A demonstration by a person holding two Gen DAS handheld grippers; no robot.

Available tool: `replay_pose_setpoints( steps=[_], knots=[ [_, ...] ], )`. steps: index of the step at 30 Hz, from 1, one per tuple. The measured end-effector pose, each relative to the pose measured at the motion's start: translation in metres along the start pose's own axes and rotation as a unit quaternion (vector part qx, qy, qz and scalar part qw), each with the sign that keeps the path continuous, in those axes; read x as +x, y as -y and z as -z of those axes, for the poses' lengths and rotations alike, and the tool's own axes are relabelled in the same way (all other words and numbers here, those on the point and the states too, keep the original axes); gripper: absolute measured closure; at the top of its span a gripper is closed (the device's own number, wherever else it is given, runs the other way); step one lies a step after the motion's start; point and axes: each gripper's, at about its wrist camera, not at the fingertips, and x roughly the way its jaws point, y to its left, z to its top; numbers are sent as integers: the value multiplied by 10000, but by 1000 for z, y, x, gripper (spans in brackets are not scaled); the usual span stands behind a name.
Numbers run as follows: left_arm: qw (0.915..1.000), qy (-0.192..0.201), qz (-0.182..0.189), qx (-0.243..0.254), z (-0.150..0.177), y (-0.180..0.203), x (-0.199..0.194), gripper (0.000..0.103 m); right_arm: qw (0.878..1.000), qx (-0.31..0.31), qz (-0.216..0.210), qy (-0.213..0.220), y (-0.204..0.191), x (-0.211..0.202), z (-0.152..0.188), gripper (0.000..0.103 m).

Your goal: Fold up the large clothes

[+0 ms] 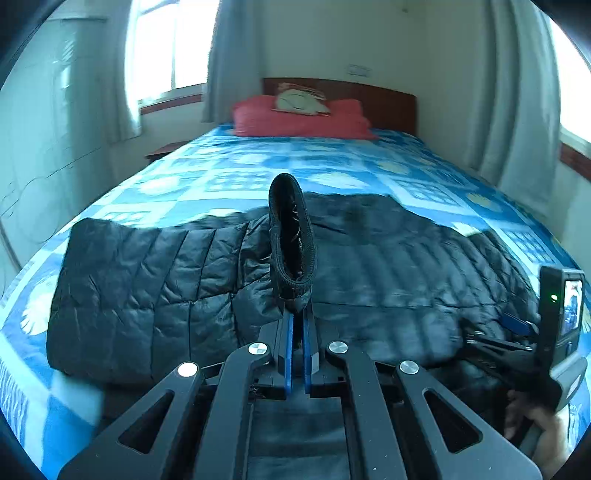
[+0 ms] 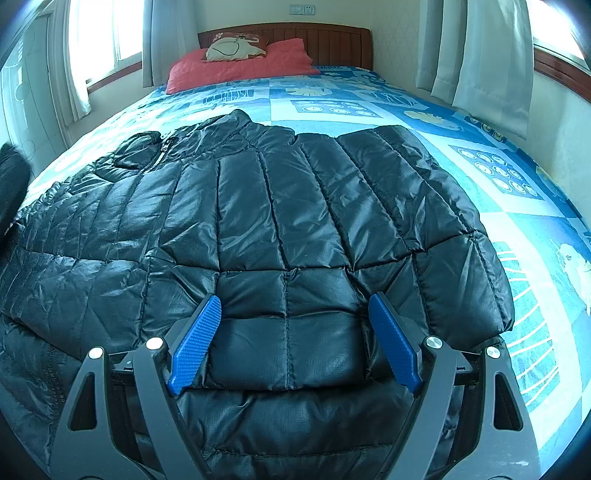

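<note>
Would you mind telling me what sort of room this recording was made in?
Most likely a bedroom: a bed with wooden headboard, a red pillow and curtained windows.

We record a black quilted puffer jacket [image 2: 280,221], glossy, stitched in channels and squares. Its ribbed cuff [image 1: 291,236] is likewise black. The bedspread [image 2: 369,107] is a blue and white patchwork printed with pale leaf and ring motifs. The pillow [image 2: 240,66] is coral red; the cushion [image 2: 236,48] on it is cream with red trim. The headboard [image 2: 332,44] is reddish-brown, the curtains [image 2: 480,55] white. The right claw [image 2: 295,343] carries textured blue pads on grey arms.
</note>
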Motion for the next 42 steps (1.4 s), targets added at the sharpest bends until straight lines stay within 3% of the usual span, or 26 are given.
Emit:
replay_pose_setpoints(
  steps=[5,10,16,18,20,22,25,28,31,35,40,41,42],
  knots=[
    [9992,-205,149,306,6,44,22,100,10000,19,-10,13,-2,1,-1,21],
    [9971,-451,74,615,22,68,43,100,10000,25,-8,20,-3,1,-1,21],
    [9956,-596,250,678,25,70,43,95,10000,20,-3,15,-3,1,-1,21],
    [9950,-614,432,660,23,69,36,82,10000,20,-3,14,-2,1,0,21],
    [9938,-647,655,623,22,68,26,50,10000,19,-1,2,-2,1,-1,21],
    [9940,-475,775,603,20,67,11,35,10000,-1,25,-14,-4,1,0,20],
    [9941,-272,725,756,17,64,-9,34,10000,-6,43,-58,-6,0,-2,20],
    [9950,-138,655,742,17,45,-29,34,10000,8,29,-10,-11,-15,-9,21],
    [9972,-18,448,604,22,11,-43,34,9991,193,-329,166,-25,-36,-16,21],
    [9985,103,-130,523,31,-38,-54,34,9953,112,-957,66,-69,-44,-29,21],
    [9965,82,-740,385,44,-95,-62,34,9915,84,-1245,-360,-111,-21,-35,21],
    [9964,74,-777,330,45,-102,-63,34,9909,83,-1268,-453,-117,-16,-34,24],
    [9961,47,-857,213,48,-116,-65,34,9898,57,-1295,-598,-124,-9,-30,42]
  ],
)
